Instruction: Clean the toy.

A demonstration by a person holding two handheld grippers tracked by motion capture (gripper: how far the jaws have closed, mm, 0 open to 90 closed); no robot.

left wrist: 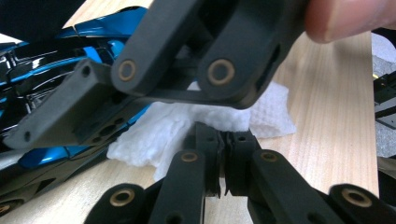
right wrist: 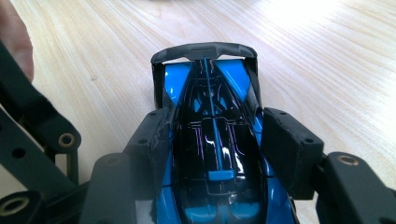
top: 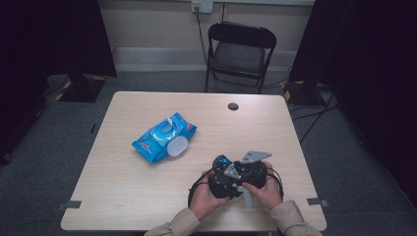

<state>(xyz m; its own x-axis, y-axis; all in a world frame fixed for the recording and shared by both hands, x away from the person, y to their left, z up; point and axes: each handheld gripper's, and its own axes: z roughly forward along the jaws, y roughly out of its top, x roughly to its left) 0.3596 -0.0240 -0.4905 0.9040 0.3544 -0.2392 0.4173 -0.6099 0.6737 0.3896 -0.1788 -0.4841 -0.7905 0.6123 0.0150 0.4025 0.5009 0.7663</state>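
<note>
I've got the blue and black toy car clamped in my right gripper, low at the near edge of the table, and that's deliberate: the pads sit flat against the car's two flanks around its middle, so the body can't twist while I work on it. The rear wing points away from the gripper, out over bare tabletop. Jaws about half spread, pressing the car on both sides, a firm hold. My left gripper comes in right beside the car, jaws pinched together on a white wet wipe; the wipe bunches out past the tips, and seen along the left gripper it lies just next to the car's blue side, under the right gripper's linkage. Whether the cloth is actually touching the paintwork, I can't tell from here. I'd judge this as a wipe-down: one hand steadies, the other rubs. Well beyond the car, toward the table's middle, the blue wipes pack lies with its white lid flipped open. From above, both hands close around the car.
</note>
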